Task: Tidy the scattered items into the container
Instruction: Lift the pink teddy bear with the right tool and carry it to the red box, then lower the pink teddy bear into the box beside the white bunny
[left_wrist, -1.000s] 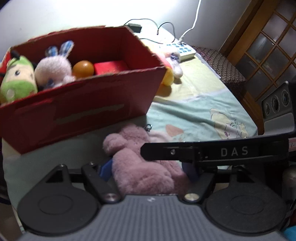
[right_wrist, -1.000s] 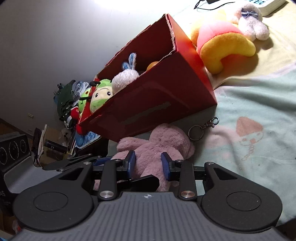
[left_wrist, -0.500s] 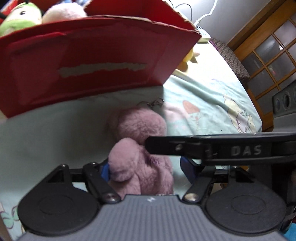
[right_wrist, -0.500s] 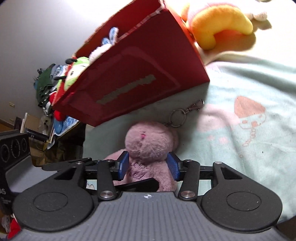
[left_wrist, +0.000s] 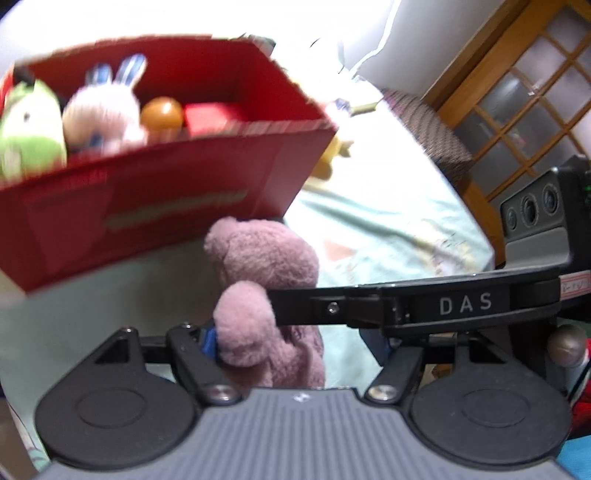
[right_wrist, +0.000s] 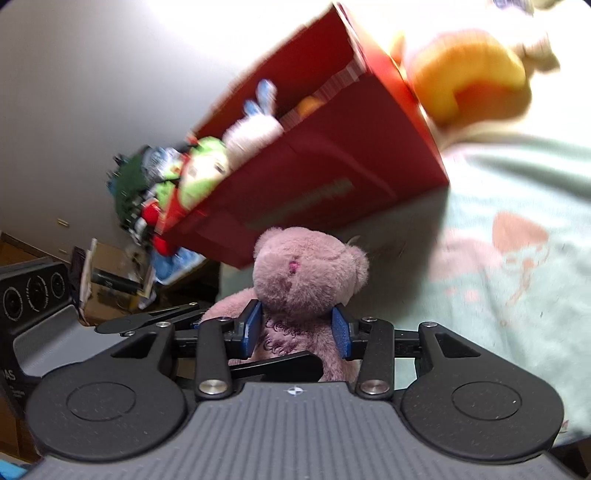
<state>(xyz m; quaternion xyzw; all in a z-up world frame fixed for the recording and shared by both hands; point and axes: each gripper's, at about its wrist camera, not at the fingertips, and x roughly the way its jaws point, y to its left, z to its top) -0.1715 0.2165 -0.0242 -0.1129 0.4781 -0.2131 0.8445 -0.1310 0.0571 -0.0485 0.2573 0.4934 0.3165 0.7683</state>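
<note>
A pink teddy bear (left_wrist: 266, 258) (right_wrist: 303, 273) sits upright between both grippers, in front of the red cardboard box (left_wrist: 166, 206) (right_wrist: 332, 177). My right gripper (right_wrist: 296, 330) is closing, and its blue pads press on the bear's body just below the head. My left gripper (left_wrist: 291, 341) reaches in from the side. One of its pads touches a paw, while the other stands clear of the body with blanket showing between. The right gripper's black finger (left_wrist: 406, 306) crosses the left wrist view. The box holds a green plush (left_wrist: 29, 136), a white bunny (left_wrist: 103, 110) and an orange ball (left_wrist: 162, 114).
A yellow-orange plush (right_wrist: 469, 74) lies beyond the box's right end on the pale green blanket (right_wrist: 517, 295). A wooden glazed door (left_wrist: 517, 92) stands at the right. Clutter (right_wrist: 140, 206) is piled on the floor past the bed's left edge.
The bear lay flat on the blanket; now it is upright with its head raised. The right jaws widened, moved around its body and pressed in. Both views dipped toward the bed, then rose again.
</note>
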